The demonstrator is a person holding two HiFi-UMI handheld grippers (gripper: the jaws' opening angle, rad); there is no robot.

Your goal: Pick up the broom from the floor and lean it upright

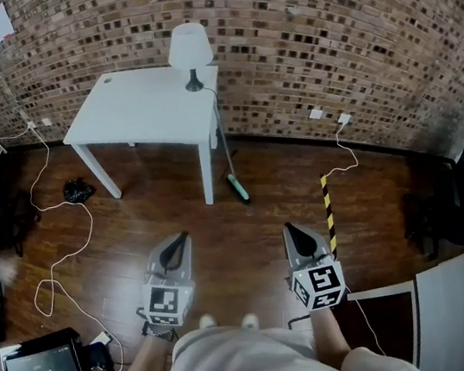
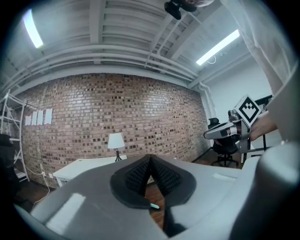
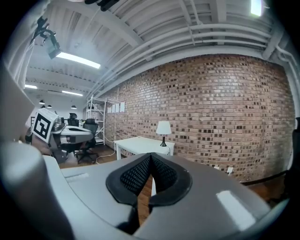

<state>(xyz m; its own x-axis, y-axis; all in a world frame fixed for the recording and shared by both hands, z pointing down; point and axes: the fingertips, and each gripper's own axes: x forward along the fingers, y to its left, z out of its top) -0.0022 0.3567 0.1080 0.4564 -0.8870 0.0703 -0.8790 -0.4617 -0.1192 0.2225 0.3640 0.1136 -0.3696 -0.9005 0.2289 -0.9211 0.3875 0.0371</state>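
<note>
Broom against table, well beyond left tool and right tool

Left gripper with dark ribbed pads pressed together, nothing between, white table with white-shaded lamp beyond, brick wall behind, right gripper with marker cube at right, before black office chair
</note>
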